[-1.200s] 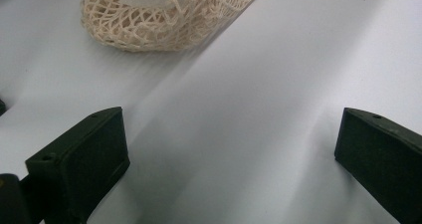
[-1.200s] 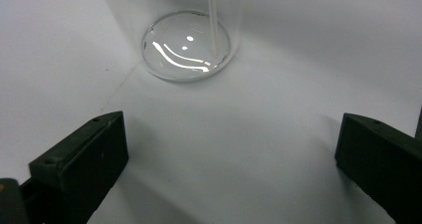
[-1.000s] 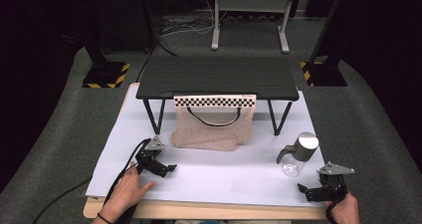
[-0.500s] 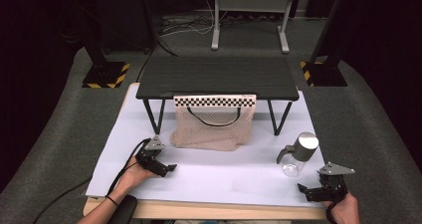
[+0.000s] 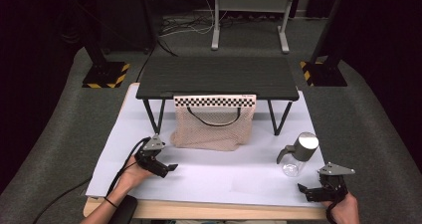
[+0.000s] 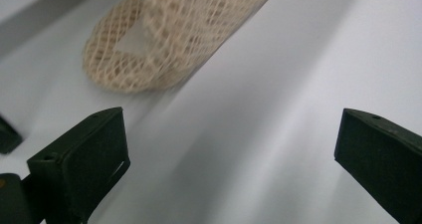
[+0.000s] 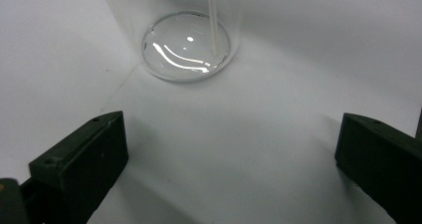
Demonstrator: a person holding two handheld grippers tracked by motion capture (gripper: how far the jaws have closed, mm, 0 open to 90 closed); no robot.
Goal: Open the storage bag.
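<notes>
A beige mesh bag [image 5: 213, 127] with a checkered band and black handle hangs from the front edge of a low black table [image 5: 217, 76]; its bottom rests on the white sheet [image 5: 209, 174]. In the left gripper view the mesh bag [image 6: 169, 40] lies ahead, blurred. My left gripper [image 5: 166, 168] is open, just left of the bag's lower corner. A clear bottle with a grey pump cap [image 5: 297, 153] stands at the right. My right gripper [image 5: 307, 191] is open just in front of it; the bottle's clear base [image 7: 185, 46] shows ahead of its jaws.
The low black table's thin legs [image 5: 277, 118] stand on the white sheet beside the bag. Black stands with yellow-striped bases [image 5: 104, 75] sit on the grey floor at both back corners. The wooden table edge [image 5: 209, 210] runs along the front.
The left hand has shifted its grip and slid the left gripper slightly forward toward the bag. The right gripper has stayed put.
</notes>
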